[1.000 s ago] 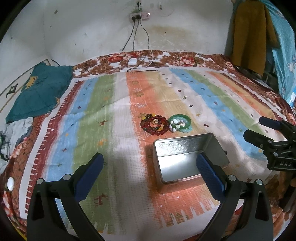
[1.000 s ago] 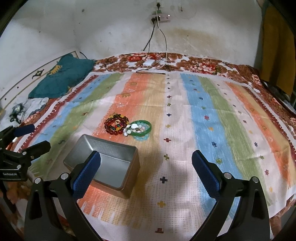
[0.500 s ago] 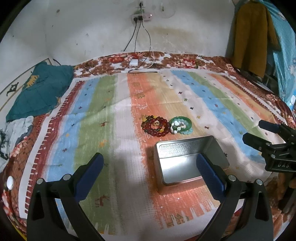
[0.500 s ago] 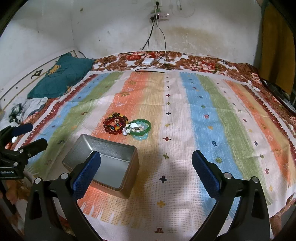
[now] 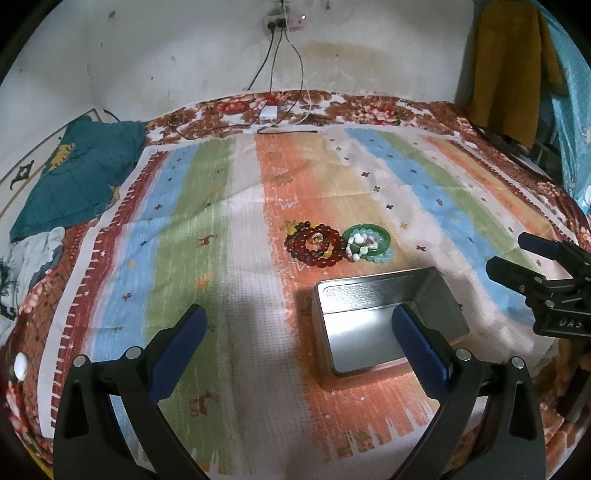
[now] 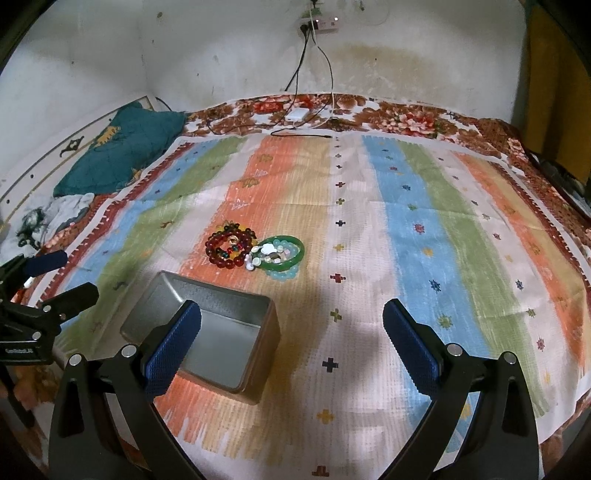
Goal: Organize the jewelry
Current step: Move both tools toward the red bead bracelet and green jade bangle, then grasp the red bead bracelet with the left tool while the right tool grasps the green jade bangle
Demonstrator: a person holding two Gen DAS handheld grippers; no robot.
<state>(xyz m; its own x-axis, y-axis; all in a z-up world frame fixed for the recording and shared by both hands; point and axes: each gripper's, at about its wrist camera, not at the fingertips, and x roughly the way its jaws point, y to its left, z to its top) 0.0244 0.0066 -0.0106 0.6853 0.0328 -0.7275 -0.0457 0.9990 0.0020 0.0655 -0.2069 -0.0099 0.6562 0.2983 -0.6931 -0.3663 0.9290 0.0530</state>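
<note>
left wrist view, centre right of frame: jewelry in one small heap on the striped bedspread (image 5: 229, 221), just above the open metal tin (image 5: 388, 325) and not touching it. counted: one red bead bracelet (image 5: 314, 245), dark and glossy with a pale amber piece inside its ring; one green bangle (image 5: 367, 240) touching it on the right; one pale aqua bead strand (image 5: 382, 258) under the bangle's lower edge; a cluster of whitish beads inside the bangle, too small to count. one tin, nothing in it, lid not seen. left gripper (image 5: 299, 350) wide open, blue pads at the lower frame, holding nothing; right gripper (image 6: 291, 339) equally spread and unloaded, its left pad over the tin's rim in the right wrist view. step in hand, by judgement: reach for a first piece, none yet moved. to do it well, take the red bracelet alone, pinching one side of the loop from above so the beads hang free, and lift straight up before crossing to the tin; the pieces overlap, so a low sweep would likely drag the bangle along. surroundings: one teal cushion (image 5: 74, 177) upper left, one wall socket with cables (image 5: 284, 22) top centre.
</note>
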